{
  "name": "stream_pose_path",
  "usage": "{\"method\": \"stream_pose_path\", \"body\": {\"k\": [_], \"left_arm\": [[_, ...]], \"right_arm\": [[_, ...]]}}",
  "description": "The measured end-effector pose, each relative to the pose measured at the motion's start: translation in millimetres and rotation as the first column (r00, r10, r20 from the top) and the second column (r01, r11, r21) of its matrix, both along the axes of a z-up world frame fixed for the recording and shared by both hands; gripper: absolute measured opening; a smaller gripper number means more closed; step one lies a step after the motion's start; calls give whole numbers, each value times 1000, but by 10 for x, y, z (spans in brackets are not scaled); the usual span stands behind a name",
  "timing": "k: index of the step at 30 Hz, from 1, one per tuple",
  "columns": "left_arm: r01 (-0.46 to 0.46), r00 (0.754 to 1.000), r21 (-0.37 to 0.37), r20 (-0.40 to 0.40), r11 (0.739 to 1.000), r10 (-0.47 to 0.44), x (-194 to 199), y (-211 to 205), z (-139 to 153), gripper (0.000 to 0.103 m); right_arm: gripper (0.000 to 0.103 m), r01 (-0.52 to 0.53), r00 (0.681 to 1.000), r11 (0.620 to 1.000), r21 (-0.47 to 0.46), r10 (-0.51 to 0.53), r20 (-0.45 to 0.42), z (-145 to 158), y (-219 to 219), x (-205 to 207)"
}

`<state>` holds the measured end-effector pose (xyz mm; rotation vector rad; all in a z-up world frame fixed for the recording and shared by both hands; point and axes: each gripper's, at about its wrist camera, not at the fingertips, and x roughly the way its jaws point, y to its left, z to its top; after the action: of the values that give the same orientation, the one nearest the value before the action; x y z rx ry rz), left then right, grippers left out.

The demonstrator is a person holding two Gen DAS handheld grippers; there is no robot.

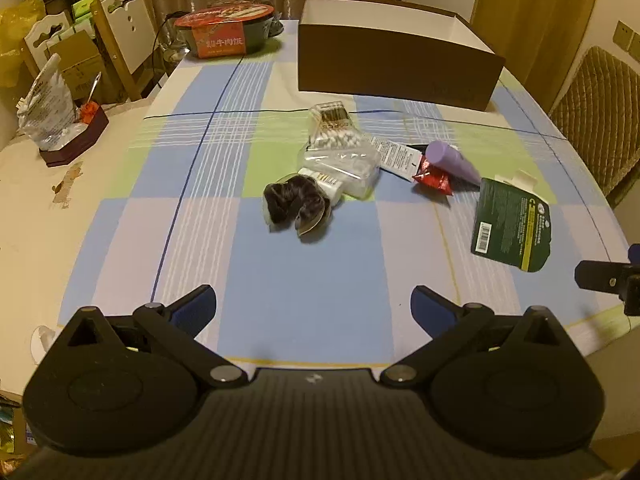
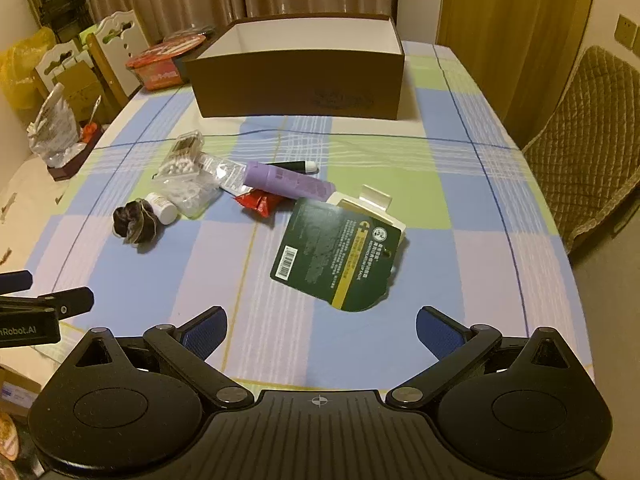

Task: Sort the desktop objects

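Red bowl label (image 1: 219, 41): Chinese characters "牛肉饭". Left gripper (image 2: 24, 330) body: lettering "nRobot.AI", its start cut off by the frame edge. Green card package (image 2: 338, 254): barcode and print, too small to read.

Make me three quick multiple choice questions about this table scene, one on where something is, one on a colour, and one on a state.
1. Where is the brown box?
A. At the table's far end, behind the clutter
B. On the chair
C. Under the green card

2. What colour is the tube?
A. Orange
B. Purple
C. White

3. How is the right gripper?
A. Shut on the tube
B. Shut on the card
C. Open, holding nothing

Answers: 1 A, the box stands beyond the pile. 2 B, its body is purple. 3 C, the fingers are spread over bare cloth, short of the green card.
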<state>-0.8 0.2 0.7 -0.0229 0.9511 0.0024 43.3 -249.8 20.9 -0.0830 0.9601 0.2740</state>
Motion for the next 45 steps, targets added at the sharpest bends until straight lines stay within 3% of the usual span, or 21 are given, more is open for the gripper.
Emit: {"method": "stream_pose_path", "body": {"k": [8, 31, 45], "left_arm": [[5, 1000, -48, 20, 999, -4, -108, 65, 56, 102], [-7, 1000, -59, 10, 998, 8, 80, -109, 39, 102], [-29, 1000, -68, 7, 997, 30, 45, -48, 15, 102]], "right_arm": [[103, -32, 999, 999, -17, 32, 16, 21, 43, -12], [103, -92, 993, 995, -27, 94, 73, 38, -85, 126], [103, -100, 993, 995, -4, 100, 57, -15, -80, 137]]}}
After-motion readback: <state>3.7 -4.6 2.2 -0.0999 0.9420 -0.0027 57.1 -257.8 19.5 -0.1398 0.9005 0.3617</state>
